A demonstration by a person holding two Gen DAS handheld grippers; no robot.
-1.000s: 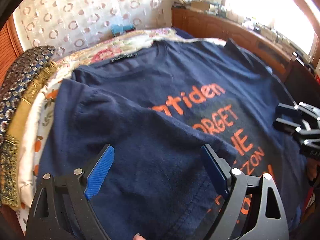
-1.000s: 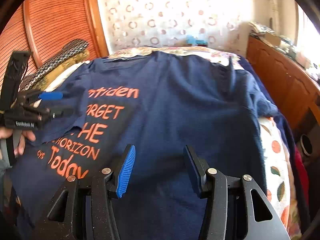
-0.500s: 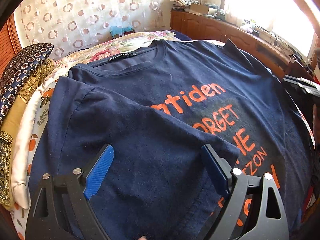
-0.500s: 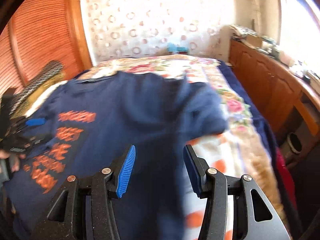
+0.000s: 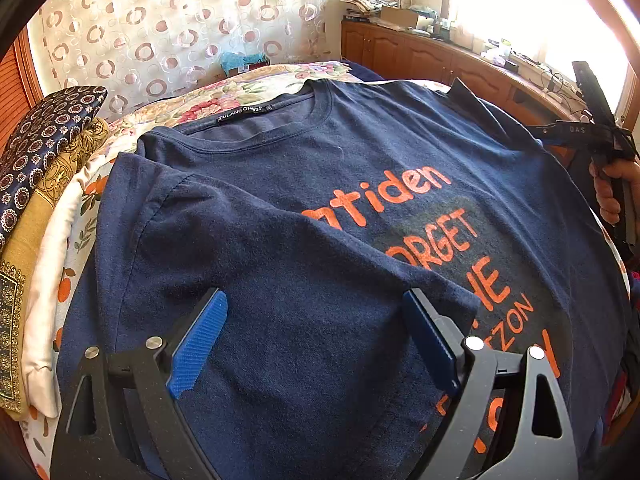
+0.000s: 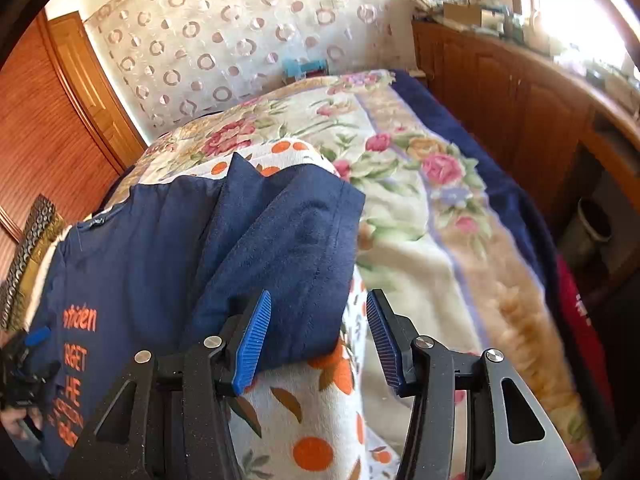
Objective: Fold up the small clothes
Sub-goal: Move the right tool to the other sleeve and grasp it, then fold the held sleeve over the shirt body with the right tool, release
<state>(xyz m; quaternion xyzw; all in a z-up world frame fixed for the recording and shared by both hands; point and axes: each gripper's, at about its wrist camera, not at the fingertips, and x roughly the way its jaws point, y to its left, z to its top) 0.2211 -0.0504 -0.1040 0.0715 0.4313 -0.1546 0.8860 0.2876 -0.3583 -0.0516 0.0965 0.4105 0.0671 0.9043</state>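
**A:** What did the shirt look like from where you held the tools?

**B:** It was a navy T-shirt (image 5: 304, 184) with orange lettering, lying face up on a fruit-print sheet (image 6: 316, 412) over a floral blanket (image 6: 404, 208) on the bed. On my left side, one sleeve had been folded inward across the chest, so it covered the start of the printed words. On my right side the other sleeve (image 6: 296, 248) lay rumpled at the shirt's edge, with a ridge of cloth standing up beside it.

**A:** Anything you couldn't make out?

**B:** The lettering was partly hidden: I read only "ntiden", "ORGET", "HE" and "IZON", the rest lying under the folded sleeve or behind my left tool. The collar label was too small to read. The bottom hem was cut off by the frame. The right view was smeared, so the blanket's far edge was soft.

**A:** And your fingers?

**B:** My left gripper (image 5: 316, 340) stood wide apart over the folded sleeve, cloth showing between the blue pads but neither pad pressing it. My right gripper (image 6: 318, 336) stood about half apart and gripped nothing; the sleeve's lower corner sat just ahead of its left pad, the sheet showing in the gap. My right hand (image 5: 612, 192) showed at the shirt's far edge.
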